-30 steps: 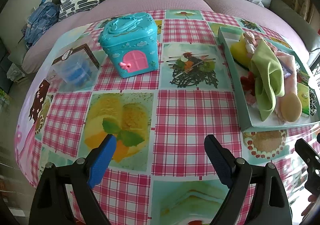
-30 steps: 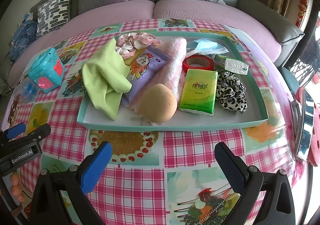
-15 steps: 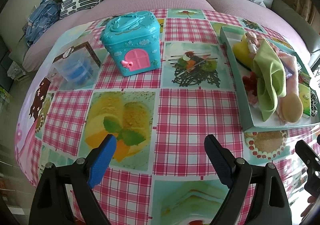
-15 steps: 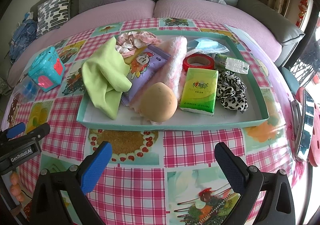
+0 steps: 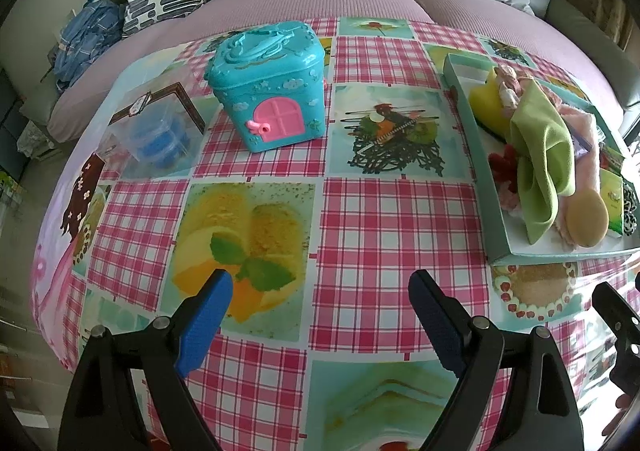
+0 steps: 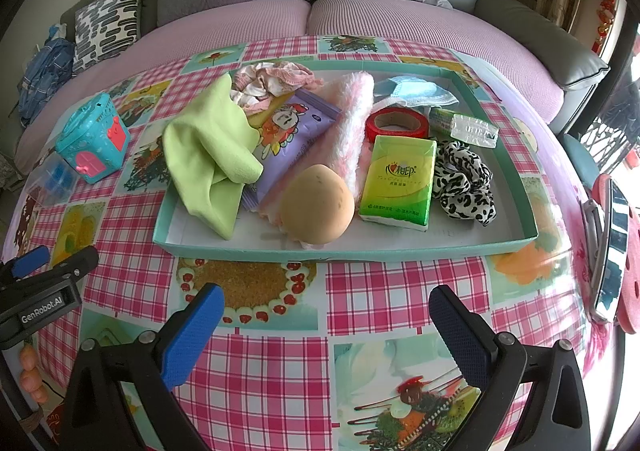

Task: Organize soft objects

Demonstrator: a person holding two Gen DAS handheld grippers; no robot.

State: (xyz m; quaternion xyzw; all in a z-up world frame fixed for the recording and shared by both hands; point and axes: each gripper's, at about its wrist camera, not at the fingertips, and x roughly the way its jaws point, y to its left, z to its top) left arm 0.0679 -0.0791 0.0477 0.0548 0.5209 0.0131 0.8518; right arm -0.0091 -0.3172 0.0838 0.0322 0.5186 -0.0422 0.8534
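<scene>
1. We see a table under a glossy pink-checked tablecloth with food pictures (image 6: 400, 291), and on it at twelve o'clock from the right tongs a shallow teal cardboard tray (image 6: 516, 171) heaped with soft goods.
2. In the tray, a crumpled lime-green cloth (image 6: 204, 155) lies at ten o'clock, a rolled pink-and-white fluffy towel (image 6: 352, 111) runs up the middle, and a tan egg-shaped sponge (image 6: 318, 205) rests at its near end.
3. A black-and-white leopard-print fabric scrunchie (image 6: 464, 183) sits at two o'clock, just beside a green tissue pack (image 6: 400, 183).
4. At eleven o'clock from the left tongs stands a turquoise plastic house-shaped box with a pink door (image 5: 272, 99), its lid down; beside it at ten o'clock stands a clear plastic box with blue contents (image 5: 156, 131).
5. The right gripper (image 6: 324, 315) hovers above the cloth before the tray, jaws spread wide and empty; the left gripper (image 5: 320, 303) hangs likewise, parted and bare.
6. We judge that the scene fits sorting ahead or sorting finished; the pictures do not settle which.
7. Readable writing: "GenRobot.AI" on the left tongs' body in the right view; the tissue pack's print is too small for us to read.
</scene>
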